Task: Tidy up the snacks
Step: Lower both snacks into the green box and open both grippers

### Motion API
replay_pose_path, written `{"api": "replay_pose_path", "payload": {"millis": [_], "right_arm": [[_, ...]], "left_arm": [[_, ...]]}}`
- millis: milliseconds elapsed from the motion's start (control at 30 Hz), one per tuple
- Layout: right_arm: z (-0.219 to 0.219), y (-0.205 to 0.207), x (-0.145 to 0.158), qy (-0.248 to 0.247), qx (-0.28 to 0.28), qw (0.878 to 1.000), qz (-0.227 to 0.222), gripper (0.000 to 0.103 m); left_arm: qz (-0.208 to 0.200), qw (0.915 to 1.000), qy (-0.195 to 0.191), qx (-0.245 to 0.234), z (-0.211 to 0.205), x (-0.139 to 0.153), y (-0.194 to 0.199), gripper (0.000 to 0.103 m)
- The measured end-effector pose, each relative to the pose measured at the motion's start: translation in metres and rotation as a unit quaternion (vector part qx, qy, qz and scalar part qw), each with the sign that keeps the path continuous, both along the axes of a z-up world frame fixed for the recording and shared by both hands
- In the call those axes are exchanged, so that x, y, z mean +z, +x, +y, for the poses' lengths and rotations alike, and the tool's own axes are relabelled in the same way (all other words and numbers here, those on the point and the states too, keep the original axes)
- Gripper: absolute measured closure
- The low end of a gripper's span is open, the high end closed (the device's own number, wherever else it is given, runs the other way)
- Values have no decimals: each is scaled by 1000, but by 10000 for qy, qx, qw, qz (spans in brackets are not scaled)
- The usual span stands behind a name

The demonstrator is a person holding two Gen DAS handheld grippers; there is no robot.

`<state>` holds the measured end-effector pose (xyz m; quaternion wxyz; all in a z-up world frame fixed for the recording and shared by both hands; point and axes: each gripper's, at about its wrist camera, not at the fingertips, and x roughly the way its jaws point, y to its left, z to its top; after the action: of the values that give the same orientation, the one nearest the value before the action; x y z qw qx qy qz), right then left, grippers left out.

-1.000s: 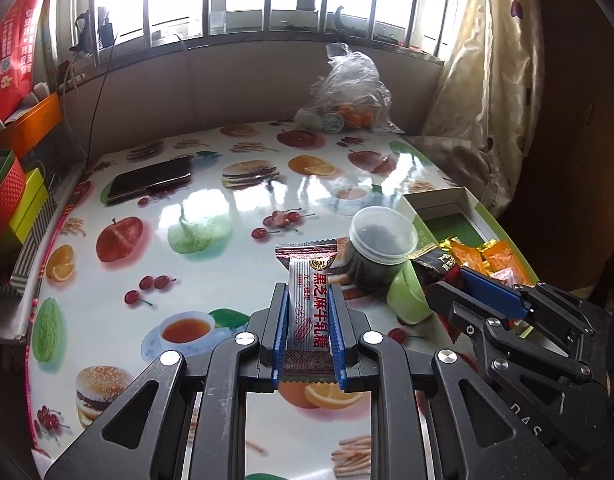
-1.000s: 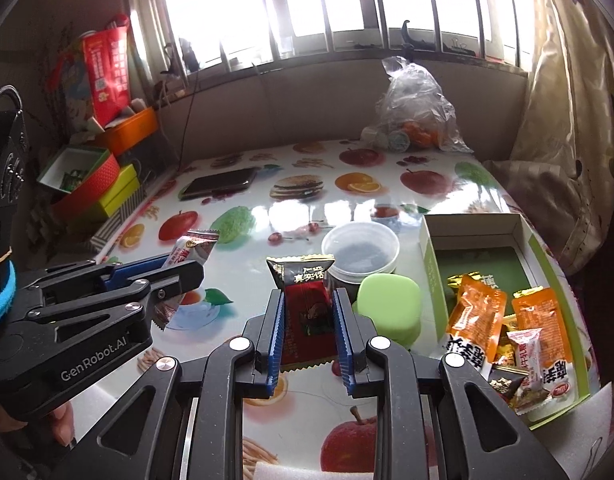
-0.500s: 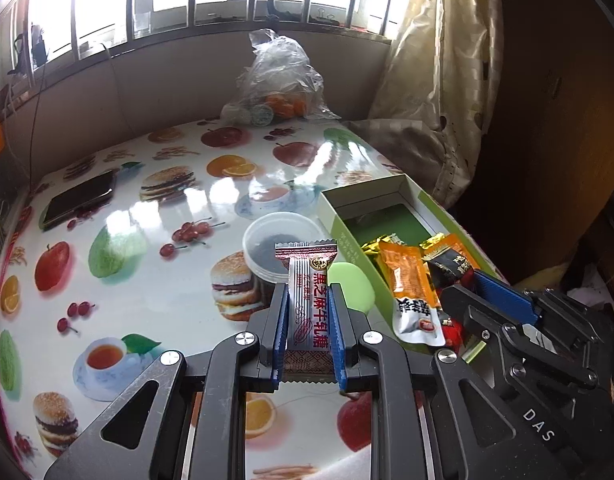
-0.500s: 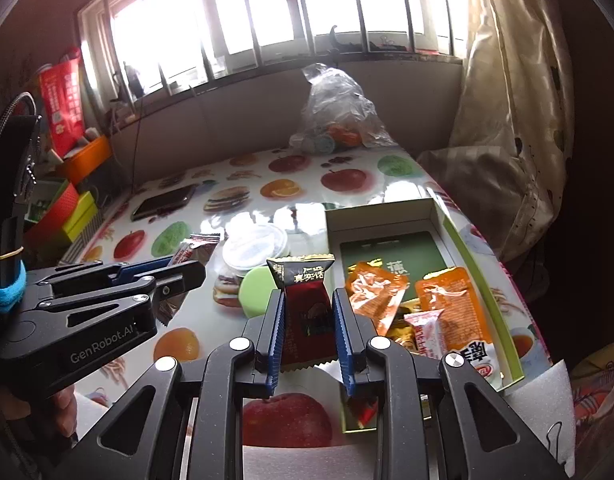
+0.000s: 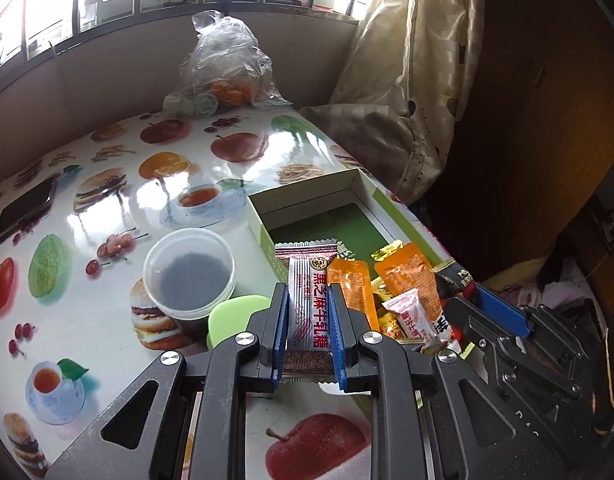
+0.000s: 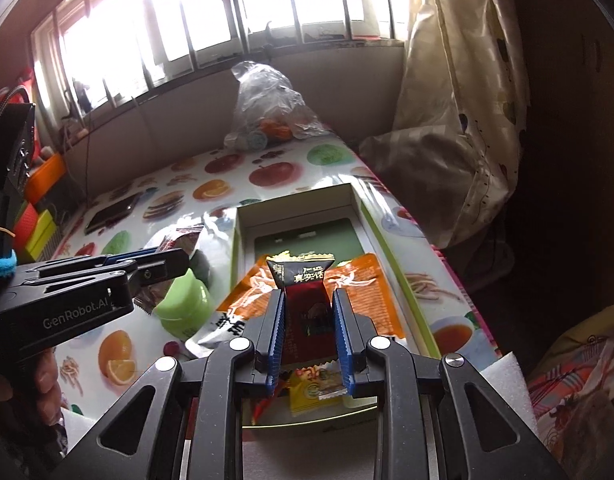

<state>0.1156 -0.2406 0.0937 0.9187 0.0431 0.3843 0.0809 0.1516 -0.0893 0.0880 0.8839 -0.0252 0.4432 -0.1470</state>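
Both grippers are clamped on wrapped snacks above the table's right edge: the left gripper (image 5: pixel 307 312) pinches a white nougat bar (image 5: pixel 309 292), the right gripper (image 6: pixel 309 312) a dark red packet (image 6: pixel 305 300). Beneath them, a green-lined box (image 6: pixel 371 220) at that edge holds orange sachets (image 6: pixel 359 288) and what appear to be smaller candies. A lidded plastic tub (image 5: pixel 189 270) stands beside the box.

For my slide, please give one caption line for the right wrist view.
Right gripper holds a dark red snack packet above the open box of orange packets.
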Motion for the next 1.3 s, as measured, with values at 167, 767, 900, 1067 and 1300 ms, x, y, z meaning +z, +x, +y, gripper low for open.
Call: {"api": "replay_pose_path", "payload": {"millis": [167, 767, 900, 1067, 1300], "right_arm": [[-16, 7, -7, -34, -174, 9998, 87, 81], [-32, 26, -41, -125, -345, 9985, 396, 80], [-31, 29, -43, -119, -304, 9988, 355, 80], [-27, 31, -45, -99, -241, 9991, 338, 80], [-27, 31, -45, -5, -232, 9992, 316, 77]], "left_arm": [[174, 9998, 43, -49, -12, -13, 10, 83], [389, 9988, 269, -142, -43, -43, 20, 83], [365, 9989, 278, -121, -45, -43, 23, 83], [327, 9990, 301, -65, -46, -44, 25, 83], [307, 9989, 351, -33, -47, -44, 24, 80]]}}
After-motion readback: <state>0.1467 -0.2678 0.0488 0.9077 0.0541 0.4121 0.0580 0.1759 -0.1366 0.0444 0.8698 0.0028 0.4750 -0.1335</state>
